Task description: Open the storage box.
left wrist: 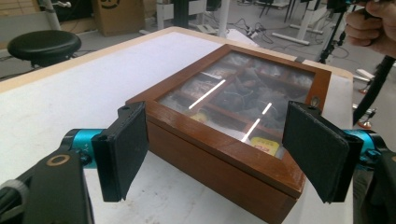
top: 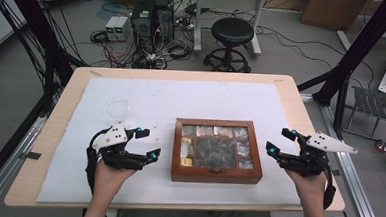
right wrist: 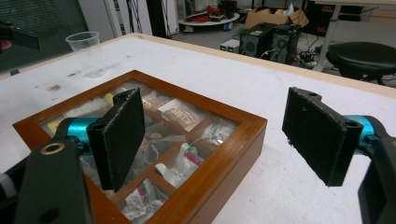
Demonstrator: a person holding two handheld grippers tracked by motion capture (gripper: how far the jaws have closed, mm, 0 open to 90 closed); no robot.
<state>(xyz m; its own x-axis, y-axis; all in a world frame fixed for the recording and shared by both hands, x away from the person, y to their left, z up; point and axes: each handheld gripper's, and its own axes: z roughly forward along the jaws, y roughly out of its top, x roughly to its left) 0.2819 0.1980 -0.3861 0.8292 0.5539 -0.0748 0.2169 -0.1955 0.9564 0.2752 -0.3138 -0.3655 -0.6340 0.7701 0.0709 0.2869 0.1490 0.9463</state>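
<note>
- High view first: a wooden box (top: 218, 151) with a glass lid sits shut on the white mat (top: 146, 101), just right of the desk's (top: 291, 101) middle, near the front edge; the left gripper (top: 147, 144) hovers to one side of it and the right gripper (top: 278, 141) to the other, both apart from the wood
- Left gripper view: jaws spread wide, nothing between the pads; the box (left wrist: 233, 154) lies just ahead, its near corner framed by them; small packets show through the glass
- Right gripper view: jaws wide apart too, empty; the box's (right wrist: 219, 154) corner sits below and to the left; a clear plastic cup (right wrist: 85, 44) stands farther off on the mat
- Progress, as I read it: very early; the lid is down, no contact yet; reaching in, lifting the lid and anything after that are all left to do
- Surface: mat slightly smudged; pale wood rim around it
- Room: a black stool (top: 231, 35) beyond the desk; computer towers (top: 153, 16) and tangled cables on the grey floor; cardboard boxes at the back
</note>
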